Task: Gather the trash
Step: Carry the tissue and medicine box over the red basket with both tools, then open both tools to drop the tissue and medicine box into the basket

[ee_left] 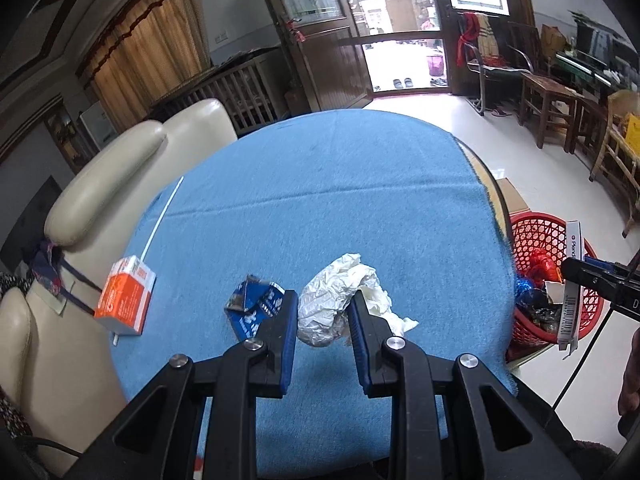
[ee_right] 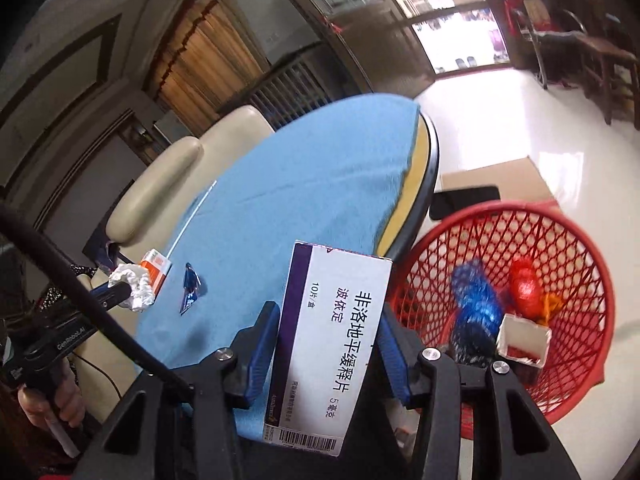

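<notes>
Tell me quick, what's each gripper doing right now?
Left gripper: closed around the crumpled paper on the table.
Right gripper: closed on the white box, beside the red basket.

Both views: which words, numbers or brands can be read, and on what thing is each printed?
"非洛地平缓释片", "波依定", "10片/盒", "5毫克": white medicine box in the right tongs.
"GenRobot.AI": left tongs handle.
"Pend...", cut off: the same box seen from the left wrist view.
Orange carton, blue wrapper, barcode digits: too blurred.

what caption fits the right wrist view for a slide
Right gripper holds a white medicine box beside the red basket.
</notes>
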Available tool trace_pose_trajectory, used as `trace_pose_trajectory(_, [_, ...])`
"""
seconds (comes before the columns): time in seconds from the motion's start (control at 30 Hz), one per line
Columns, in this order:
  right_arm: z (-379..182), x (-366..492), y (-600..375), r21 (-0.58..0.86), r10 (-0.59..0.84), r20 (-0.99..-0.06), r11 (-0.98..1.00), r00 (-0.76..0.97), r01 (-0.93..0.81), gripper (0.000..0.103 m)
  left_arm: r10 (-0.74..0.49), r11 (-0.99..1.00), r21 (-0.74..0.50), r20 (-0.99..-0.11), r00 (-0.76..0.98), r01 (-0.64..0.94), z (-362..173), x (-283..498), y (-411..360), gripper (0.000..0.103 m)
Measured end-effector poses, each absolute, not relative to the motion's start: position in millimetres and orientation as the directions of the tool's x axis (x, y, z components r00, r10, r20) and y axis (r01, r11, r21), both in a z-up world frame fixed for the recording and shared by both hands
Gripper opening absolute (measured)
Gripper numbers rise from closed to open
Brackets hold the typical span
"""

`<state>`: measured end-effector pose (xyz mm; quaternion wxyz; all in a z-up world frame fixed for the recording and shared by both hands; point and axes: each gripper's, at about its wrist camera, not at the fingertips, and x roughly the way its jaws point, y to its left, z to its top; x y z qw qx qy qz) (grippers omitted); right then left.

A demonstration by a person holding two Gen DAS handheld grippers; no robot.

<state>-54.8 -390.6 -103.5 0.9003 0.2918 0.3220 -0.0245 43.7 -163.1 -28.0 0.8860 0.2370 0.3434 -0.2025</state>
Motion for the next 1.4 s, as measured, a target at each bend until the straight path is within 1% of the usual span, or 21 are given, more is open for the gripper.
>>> trace_pose_trajectory(0.17, [-92.8, -64.8, -395.7, 0.484, 0.099, -0.577, 0.841, 0.811, 0.241, 0.052, -0.225, 0.76, 0.325, -0.682, 0.696, 0.563, -16.8, 32.2, -192.9, 0.027])
trace_pose_trajectory(0.37, [-87.5, -78.6, -412.3, 0.486, 0.061, -0.556, 0.833, 0.829, 0.265, 0.052, -0.269, 0.693, 0.366, -0.668, 0.694, 0.621, -11.8, 16.2, -234.1, 0.027])
trace_pose_trajectory(0.73, [-90.8, -104.0, -456.4, 0.534, -0.007, -0.542, 0.77, 0.841, 0.35, 0.052, -0.336, 0.593, 0.387, -0.678, 0.654, 0.706, -15.6, 2.3, -300.4, 0.027])
trace_pose_trajectory(1.1, [-99.0, -125.3, -500.5, 0.578, -0.062, -0.543, 0.696, 0.837, 0.426, 0.052, -0.406, 0.508, 0.334, -0.72, 0.563, 0.794, -35.2, -11.5, -355.5, 0.028])
trace_pose_trajectory(1.4, [-103.6, -129.1, -514.3, 0.588, -0.072, -0.551, 0.673, 0.831, 0.448, 0.053, -0.415, 0.483, 0.267, -0.768, 0.487, 0.834, -56.7, -6.5, -378.7, 0.028])
